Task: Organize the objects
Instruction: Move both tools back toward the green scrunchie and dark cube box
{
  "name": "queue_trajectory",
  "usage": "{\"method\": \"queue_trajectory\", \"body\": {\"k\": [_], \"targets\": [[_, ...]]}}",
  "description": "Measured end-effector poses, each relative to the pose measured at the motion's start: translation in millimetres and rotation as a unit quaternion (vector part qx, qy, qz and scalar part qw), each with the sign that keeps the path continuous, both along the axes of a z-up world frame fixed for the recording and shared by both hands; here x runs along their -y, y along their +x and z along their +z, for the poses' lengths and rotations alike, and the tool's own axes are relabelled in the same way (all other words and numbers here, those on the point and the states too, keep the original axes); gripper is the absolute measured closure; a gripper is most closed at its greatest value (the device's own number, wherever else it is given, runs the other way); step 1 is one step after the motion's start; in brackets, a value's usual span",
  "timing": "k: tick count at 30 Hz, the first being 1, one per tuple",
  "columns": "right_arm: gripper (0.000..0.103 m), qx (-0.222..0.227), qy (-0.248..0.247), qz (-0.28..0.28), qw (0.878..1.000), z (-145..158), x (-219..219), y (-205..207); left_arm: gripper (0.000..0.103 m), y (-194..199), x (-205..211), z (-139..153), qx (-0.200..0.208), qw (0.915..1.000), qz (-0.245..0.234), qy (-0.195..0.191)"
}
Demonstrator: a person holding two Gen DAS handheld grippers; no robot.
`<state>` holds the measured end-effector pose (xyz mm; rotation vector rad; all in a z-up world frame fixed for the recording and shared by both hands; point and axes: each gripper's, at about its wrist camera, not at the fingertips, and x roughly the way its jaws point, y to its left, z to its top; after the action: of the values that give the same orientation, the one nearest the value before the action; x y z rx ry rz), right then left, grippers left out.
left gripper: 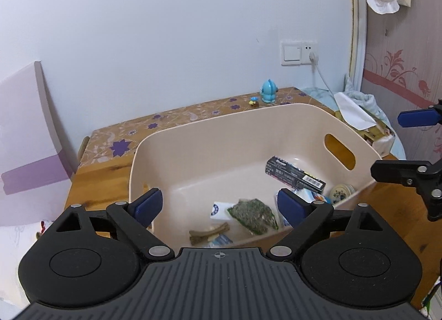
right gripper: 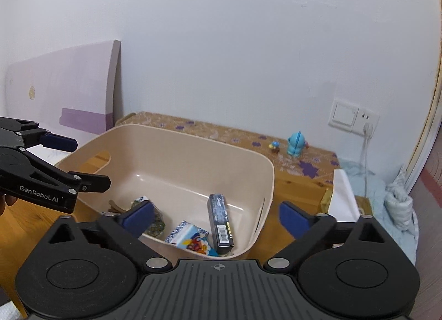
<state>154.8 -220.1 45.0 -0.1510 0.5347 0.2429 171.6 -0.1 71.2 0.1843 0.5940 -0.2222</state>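
the left gripper (left gripper: 218, 206) hung over the near rim of the bin (left gripper: 199, 137), its fingers (left gripper: 146, 205) spread wide with nothing between them. the right gripper (right gripper: 218, 217) hung at the bin's near right corner, fingers wide and empty too. the bin stood on the wooden surface (left gripper: 91, 179) by the wall. inside it lay a black box (left gripper: 295, 174), a green packet (left gripper: 252, 216), a brown stick (left gripper: 208, 233), a colourful pack (right gripper: 190, 238) and a small round tin (left gripper: 340, 192). a blue toy (left gripper: 268, 91) stood on the far flowered mat (left gripper: 165, 121), well apart from the bin.
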Motion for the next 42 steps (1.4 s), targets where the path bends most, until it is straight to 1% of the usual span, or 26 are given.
{"method": "queue_trajectory", "body": {"k": [1, 8, 13, 16, 22, 27, 32, 35, 39, 42], "targets": [[0.0, 0.003, -0.001, 0.001, 1.0, 1, 0, -4, 0.011, -4, -1, 0, 0.0, 1.0, 0.002, 0.0], [0.0, 0.014, 0.001, 0.0, 1.0, -1, 0, -25, 0.011, -32, -11, -4, -0.006, 0.9999, 0.014, -0.006], [0.0, 0.017, 0.002, 0.006, 1.0, -7, -2, -37, 0.011, -49, -18, -12, -0.014, 0.9996, 0.026, -0.005], [0.0, 0.024, -0.005, -0.001, 1.0, -12, -4, -46, 0.011, -58, -22, -19, -0.024, 0.9993, 0.028, -0.01], [0.0, 0.004, -0.005, 0.004, 1.0, -24, -9, -62, 0.011, -72, -27, -34, -0.039, 0.9985, 0.037, -0.004], [0.0, -0.022, 0.001, 0.018, 1.0, -35, -14, -72, 0.011, -82, -31, -44, -0.057, 0.9973, 0.044, -0.015], [0.0, -0.046, 0.019, 0.029, 0.998, -47, -18, -79, 0.011, -87, -33, -55, -0.069, 0.9964, 0.048, -0.013], [0.0, -0.065, 0.025, 0.028, 0.997, -55, -21, -79, 0.011, -88, -34, -62, -0.081, 0.9955, 0.049, -0.013], [0.0, -0.079, 0.029, 0.025, 0.996, -64, -22, -81, 0.011, -87, -33, -71, -0.094, 0.9944, 0.047, -0.007], [0.0, -0.091, 0.023, 0.015, 0.995, -70, -22, -82, 0.011, -86, -32, -77, -0.104, 0.9937, 0.042, -0.008]]}}
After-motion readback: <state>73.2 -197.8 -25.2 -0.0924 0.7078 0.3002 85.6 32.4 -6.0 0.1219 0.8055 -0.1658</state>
